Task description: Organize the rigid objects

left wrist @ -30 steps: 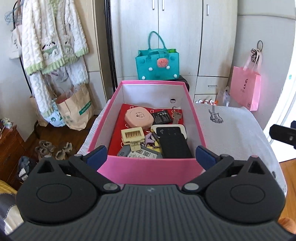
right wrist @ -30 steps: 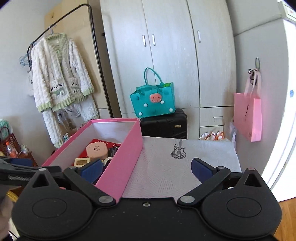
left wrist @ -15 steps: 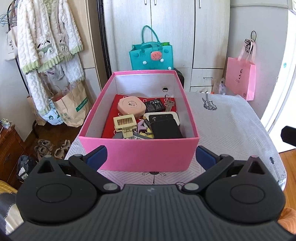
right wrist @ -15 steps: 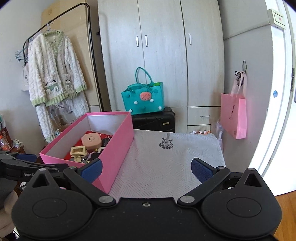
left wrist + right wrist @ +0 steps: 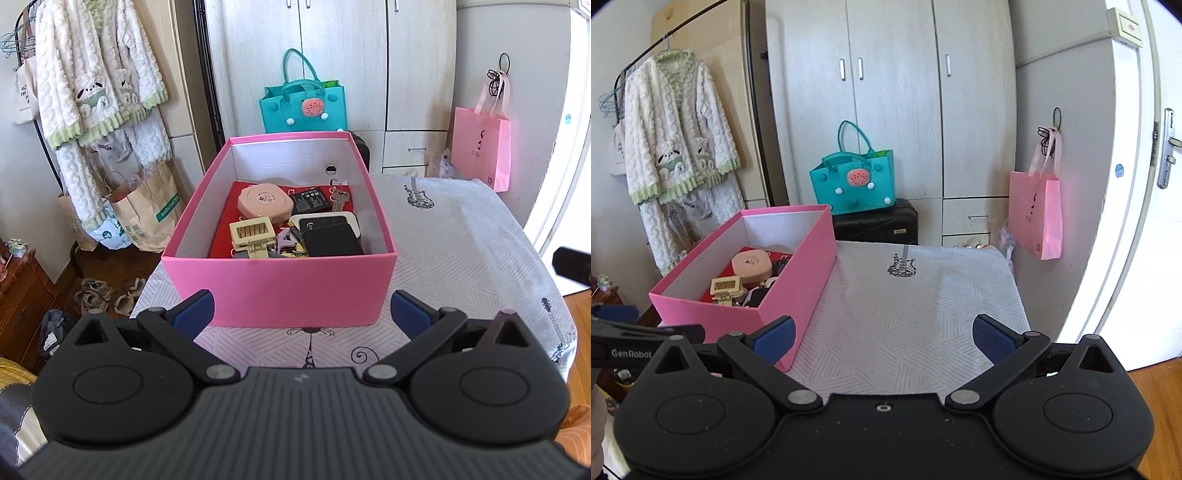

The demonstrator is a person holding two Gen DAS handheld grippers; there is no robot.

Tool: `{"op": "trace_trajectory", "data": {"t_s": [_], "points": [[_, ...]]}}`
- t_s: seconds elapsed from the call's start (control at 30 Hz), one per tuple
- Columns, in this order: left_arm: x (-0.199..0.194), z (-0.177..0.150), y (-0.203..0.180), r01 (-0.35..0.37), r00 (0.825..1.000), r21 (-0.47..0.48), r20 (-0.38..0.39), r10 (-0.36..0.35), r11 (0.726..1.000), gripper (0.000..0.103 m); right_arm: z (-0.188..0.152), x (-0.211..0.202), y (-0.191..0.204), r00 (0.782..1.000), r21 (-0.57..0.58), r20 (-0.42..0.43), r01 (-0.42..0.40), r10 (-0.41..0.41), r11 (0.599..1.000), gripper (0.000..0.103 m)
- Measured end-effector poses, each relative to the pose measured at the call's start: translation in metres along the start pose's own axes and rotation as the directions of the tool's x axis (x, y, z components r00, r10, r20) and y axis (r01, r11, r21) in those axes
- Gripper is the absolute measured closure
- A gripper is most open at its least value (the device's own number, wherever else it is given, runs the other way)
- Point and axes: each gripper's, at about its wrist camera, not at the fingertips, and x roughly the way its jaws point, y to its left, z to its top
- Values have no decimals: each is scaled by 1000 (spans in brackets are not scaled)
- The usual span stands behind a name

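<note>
A pink box (image 5: 280, 291) stands on the table with the patterned cloth (image 5: 461, 236). It holds a round pink case (image 5: 263, 201), a cream hair clip (image 5: 253, 236), a black power bank (image 5: 332, 242), a battery (image 5: 311, 199), keys (image 5: 339, 194) and small items. My left gripper (image 5: 301, 314) is open and empty, just in front of the box's near wall. My right gripper (image 5: 884, 338) is open and empty over the cloth (image 5: 916, 295), right of the box (image 5: 746, 314).
A teal bag (image 5: 855, 184) sits on a black suitcase (image 5: 879, 225) behind the table. A pink bag (image 5: 1036, 218) hangs at the right by the door. Robes hang on a rack (image 5: 676, 158) at the left. Paper bags (image 5: 147, 210) and shoes lie on the floor.
Both grippers have drawn back from the box and risen. The box now lies farther off in both views. Both stayed open and empty.
</note>
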Motion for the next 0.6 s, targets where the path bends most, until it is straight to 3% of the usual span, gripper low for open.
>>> {"op": "trace_trajectory", "data": {"t_s": [0.1,0.6], "points": [[-1,1,0,4,1000,6,1,-4,1000,0,2,-1,-6,1000,34,1,6,-6,999,0],[-10,-3,-5,37,999,0,25,-37,999,0,-5,-8,1,999,-16,-1,38,-38,999,0]]}}
